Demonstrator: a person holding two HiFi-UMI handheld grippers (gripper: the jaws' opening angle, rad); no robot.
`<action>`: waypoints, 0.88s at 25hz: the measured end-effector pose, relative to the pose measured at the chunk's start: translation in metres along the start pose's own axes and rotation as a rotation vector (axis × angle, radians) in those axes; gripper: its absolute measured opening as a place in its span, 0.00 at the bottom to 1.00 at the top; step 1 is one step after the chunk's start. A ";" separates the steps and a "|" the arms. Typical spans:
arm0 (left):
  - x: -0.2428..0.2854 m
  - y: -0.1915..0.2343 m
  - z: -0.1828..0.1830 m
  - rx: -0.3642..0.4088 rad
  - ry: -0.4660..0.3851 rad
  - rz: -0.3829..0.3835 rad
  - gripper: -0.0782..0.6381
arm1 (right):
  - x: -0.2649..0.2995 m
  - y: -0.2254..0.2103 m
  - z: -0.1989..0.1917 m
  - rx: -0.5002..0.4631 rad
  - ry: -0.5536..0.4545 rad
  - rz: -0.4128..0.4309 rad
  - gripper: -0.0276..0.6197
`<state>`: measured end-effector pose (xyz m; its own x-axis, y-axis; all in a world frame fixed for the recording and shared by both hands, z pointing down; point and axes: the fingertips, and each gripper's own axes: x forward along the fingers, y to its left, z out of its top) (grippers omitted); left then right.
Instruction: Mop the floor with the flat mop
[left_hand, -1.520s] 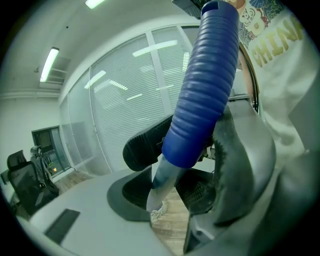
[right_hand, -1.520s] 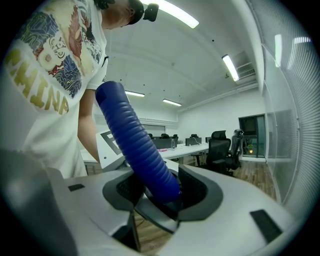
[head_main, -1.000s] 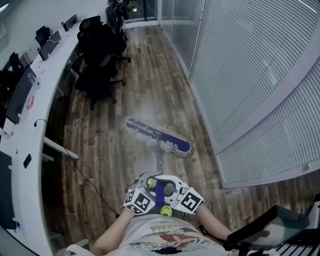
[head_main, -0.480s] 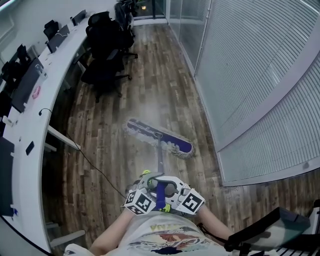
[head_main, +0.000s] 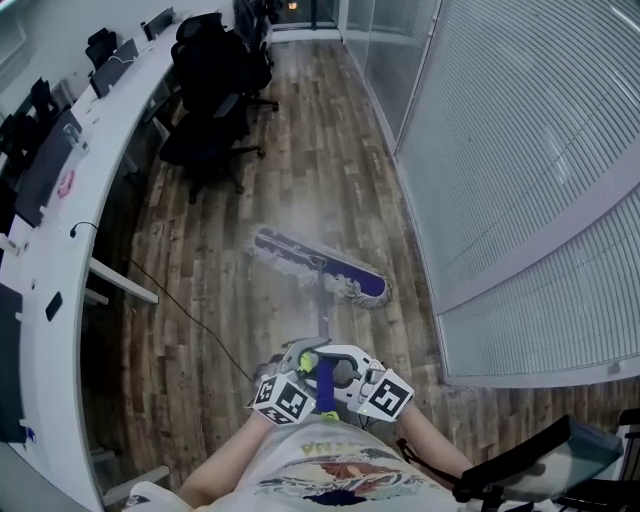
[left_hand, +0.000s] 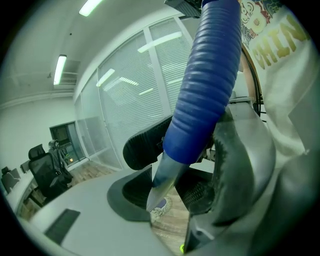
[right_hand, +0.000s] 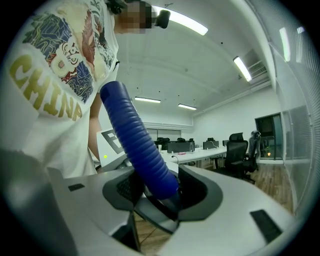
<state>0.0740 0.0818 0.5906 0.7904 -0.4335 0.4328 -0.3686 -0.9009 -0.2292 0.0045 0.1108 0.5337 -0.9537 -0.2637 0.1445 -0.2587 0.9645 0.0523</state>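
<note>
Left gripper (head_main: 300, 368): jaws part-closed, clamped on the blue ribbed grip (left_hand: 205, 85) of the mop handle, close to the person's waist. Right gripper (head_main: 350, 372): jaws a little wider, clamped on the same grip just beside the left one.

Bench (head_main: 60, 260): white, long, along the left wall.
Chairs (head_main: 205, 90): black, at the bench, far end.
Cable (head_main: 180, 310): trailing across the floor (head_main: 210, 330).
Mop head (head_main: 318, 267): flat on the boards, angled, ahead of both grippers, near the blinds (head_main: 520, 150).

Progress: mopping appears under way. No wet track is plain, so the share done cannot be judged; the aisle towards the chairs likely remains.
</note>
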 end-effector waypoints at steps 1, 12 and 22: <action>0.004 0.017 -0.002 -0.005 -0.002 0.000 0.28 | 0.009 -0.016 0.001 -0.001 0.001 -0.001 0.33; 0.042 0.188 -0.021 0.028 -0.006 -0.046 0.28 | 0.095 -0.173 0.015 -0.014 -0.035 -0.056 0.34; 0.121 0.305 -0.019 0.010 0.000 -0.023 0.28 | 0.112 -0.311 0.003 -0.027 -0.031 -0.034 0.34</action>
<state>0.0480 -0.2460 0.5903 0.7987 -0.4122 0.4384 -0.3449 -0.9106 -0.2279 -0.0225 -0.2190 0.5303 -0.9490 -0.2950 0.1115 -0.2868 0.9543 0.0837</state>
